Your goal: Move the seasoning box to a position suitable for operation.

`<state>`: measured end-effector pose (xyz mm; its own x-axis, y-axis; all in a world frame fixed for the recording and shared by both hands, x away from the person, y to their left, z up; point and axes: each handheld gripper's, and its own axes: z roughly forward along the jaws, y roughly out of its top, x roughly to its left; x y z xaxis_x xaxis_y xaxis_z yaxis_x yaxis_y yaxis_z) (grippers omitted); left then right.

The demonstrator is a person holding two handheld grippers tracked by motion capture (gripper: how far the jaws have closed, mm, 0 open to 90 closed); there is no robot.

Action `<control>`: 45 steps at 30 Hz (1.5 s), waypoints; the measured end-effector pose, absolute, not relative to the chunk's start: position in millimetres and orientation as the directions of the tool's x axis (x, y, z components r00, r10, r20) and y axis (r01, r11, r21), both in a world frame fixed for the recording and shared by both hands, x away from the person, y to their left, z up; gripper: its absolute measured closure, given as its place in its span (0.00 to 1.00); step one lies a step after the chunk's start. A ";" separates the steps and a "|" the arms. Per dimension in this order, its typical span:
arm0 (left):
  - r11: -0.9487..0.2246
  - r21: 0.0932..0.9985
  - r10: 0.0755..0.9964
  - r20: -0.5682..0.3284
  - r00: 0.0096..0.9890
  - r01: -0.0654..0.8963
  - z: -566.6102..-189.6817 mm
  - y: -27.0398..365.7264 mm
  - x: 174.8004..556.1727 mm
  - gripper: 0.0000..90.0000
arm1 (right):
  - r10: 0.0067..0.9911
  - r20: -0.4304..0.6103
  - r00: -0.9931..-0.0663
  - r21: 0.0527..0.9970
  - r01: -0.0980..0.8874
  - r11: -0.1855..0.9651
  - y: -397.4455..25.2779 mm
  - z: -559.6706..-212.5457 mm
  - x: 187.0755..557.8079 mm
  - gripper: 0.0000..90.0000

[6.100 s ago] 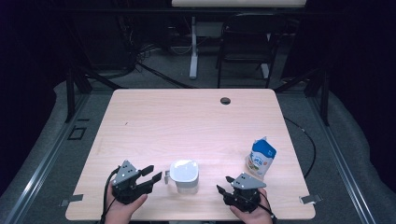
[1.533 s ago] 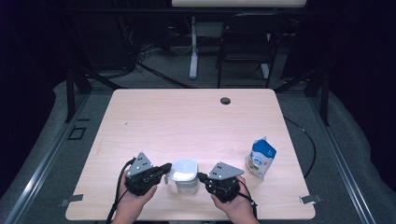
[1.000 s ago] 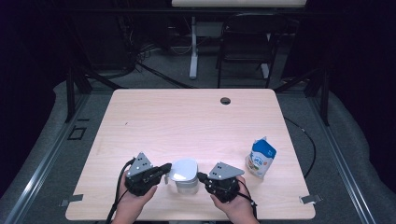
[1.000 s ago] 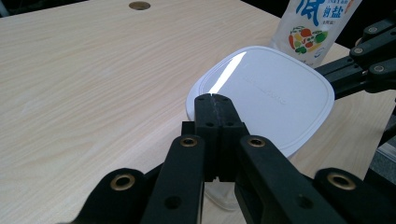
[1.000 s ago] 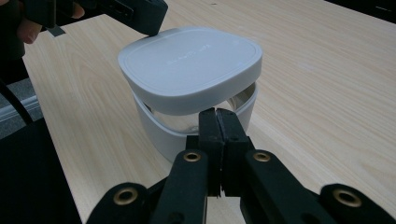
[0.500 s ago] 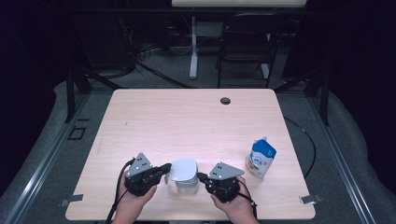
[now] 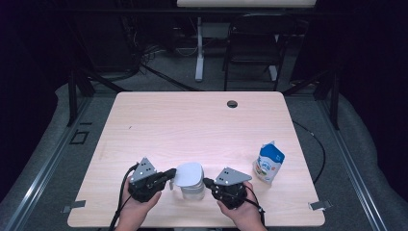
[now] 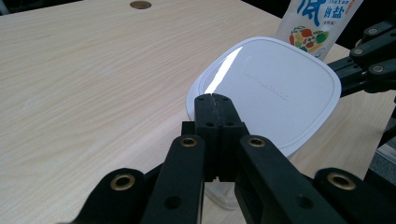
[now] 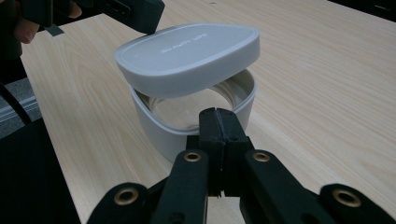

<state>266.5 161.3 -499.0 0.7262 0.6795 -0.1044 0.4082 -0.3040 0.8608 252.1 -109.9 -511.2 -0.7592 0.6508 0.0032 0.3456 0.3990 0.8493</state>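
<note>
Left claw: clenched on the near rim of the white lid, lid tilted, lifted off the container. Right claw: clenched on the container's wall, just beside the lid. Beyond the right claw: salt pouch. Advice: raise lid level; keep container pinned to table.

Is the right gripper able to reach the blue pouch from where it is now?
Probably yes. The right gripper rests by the white container, and bare table lies between it and the blue pouch, standing to its right.
</note>
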 end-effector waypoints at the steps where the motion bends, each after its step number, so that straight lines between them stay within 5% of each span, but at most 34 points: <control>1: -0.303 0.862 0.679 -0.104 0.727 0.407 -499.3 161.6 266.6 1.00 | 0.651 0.004 -0.759 0.849 0.346 0.399 -109.9 -511.2 252.0 1.00; 45: -0.358 0.823 0.678 -0.095 0.729 0.441 -510.8 168.4 271.7 1.00 | 0.651 0.006 -0.759 0.851 0.346 0.396 -109.9 -511.5 252.0 1.00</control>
<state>271.7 168.4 -510.8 0.7291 0.6777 -0.0955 0.4405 -0.3579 0.8233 252.0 -109.9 -511.5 -0.7593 0.6508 0.0057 0.3459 0.3961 0.8506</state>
